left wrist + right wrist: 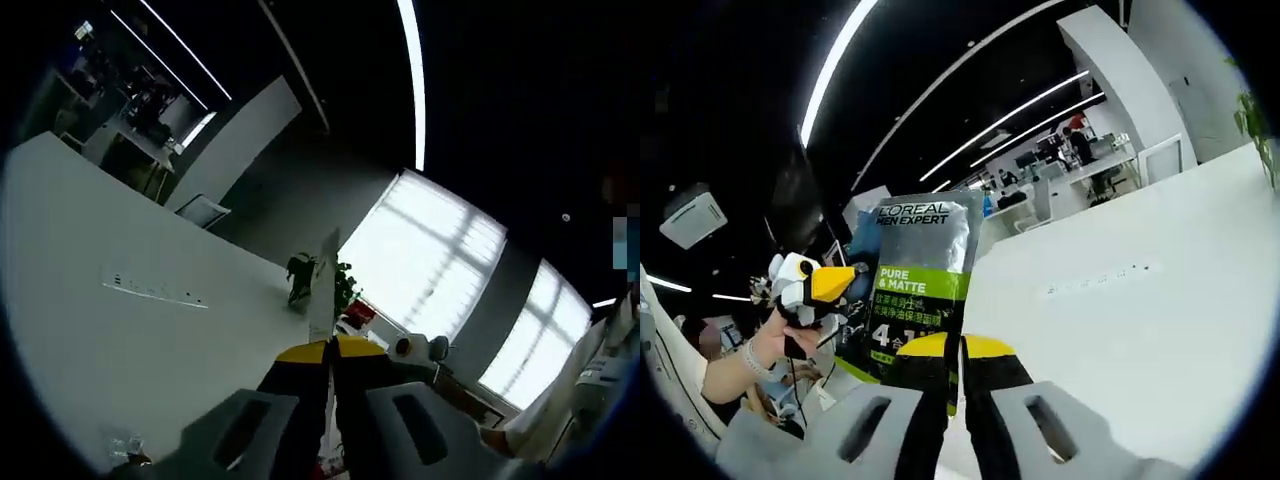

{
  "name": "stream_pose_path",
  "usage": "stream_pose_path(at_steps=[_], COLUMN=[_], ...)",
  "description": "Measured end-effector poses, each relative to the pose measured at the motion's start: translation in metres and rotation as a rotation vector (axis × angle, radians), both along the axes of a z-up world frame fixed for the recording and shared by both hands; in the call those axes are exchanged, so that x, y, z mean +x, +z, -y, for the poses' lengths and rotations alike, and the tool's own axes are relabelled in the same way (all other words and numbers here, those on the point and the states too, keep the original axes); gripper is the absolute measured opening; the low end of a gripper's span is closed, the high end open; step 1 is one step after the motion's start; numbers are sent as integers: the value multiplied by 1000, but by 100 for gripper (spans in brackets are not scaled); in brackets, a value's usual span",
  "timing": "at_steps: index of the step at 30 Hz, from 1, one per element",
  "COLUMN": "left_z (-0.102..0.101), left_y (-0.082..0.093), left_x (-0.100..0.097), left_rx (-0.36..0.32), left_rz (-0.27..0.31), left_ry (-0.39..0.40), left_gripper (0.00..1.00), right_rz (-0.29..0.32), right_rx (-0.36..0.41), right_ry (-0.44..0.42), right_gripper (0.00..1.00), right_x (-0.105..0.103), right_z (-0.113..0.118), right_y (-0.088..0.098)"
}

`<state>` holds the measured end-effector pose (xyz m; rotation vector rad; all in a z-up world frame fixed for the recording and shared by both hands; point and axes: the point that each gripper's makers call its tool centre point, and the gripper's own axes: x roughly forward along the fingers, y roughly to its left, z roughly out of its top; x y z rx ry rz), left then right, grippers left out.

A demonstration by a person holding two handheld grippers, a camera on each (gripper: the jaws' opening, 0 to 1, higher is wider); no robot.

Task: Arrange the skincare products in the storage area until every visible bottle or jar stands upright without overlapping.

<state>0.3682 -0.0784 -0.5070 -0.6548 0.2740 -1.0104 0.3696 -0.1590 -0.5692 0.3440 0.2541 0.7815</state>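
A: What do the right tongs [958, 350] hold?

B: In the right gripper view the two yellow-tipped jaws are nearly together, and a flat sachet [920, 290] stands between them. It is dark grey with a green band, and the print reads "L'OREAL MEN EXPERT" and "PURE & MATTE". It is upright in that view and lifted off the desk [1140, 320].

A: And the left tongs [329, 352]?

B: In the left gripper view the jaws are also almost closed. A thin flat thing, seen edge-on, rises from between them; it looks like the same sachet [323, 290], gripped from the other side, but I cannot read any print there.

A: Can you see the other gripper?

B: Yes. In the right gripper view a hand [790, 335] at the left holds a gripper with a yellow tip, just beside the sachet's left edge.

A: Any bottles, jars or a storage box?

B: I cannot make out any on the desk. The white desk carries a flush strip of sockets [1095, 278], well apart from the sachet. In the left gripper view something small and clear [125, 445] lies on the desk near the lower edge; I cannot tell what it is. A plant [343, 285] stands beyond the far edge of the desk.
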Motion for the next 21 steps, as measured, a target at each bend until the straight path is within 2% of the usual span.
stream_pose_path(at_steps=[3,8,12,15,19,21], left_z=[-3,-9,-13,-18,-24,-26], left_y=[12,36,51,62,73,75], left_x=[-10,-27,-42,-55,-72,-77], left_rx=[-23,-68,-114,-134,-173,-168], left_rz=[17,54,63,81,86,101], left_ry=[-16,-43,-73,-93,-128,-127], left_gripper=[0,0,0,0,0,0], right_rz=[17,45,59,61,79,82], right_rx=[-2,76,126,196,233,248], right_ry=[39,124,154,212,262,307], right_gripper=[10,12,13,11,13,9], right_x=[-7,-21,-26,-37,-47,-56], right_z=[-6,-18,-22,-30,-37,-43], right_y=[7,29,41,54,62,66])
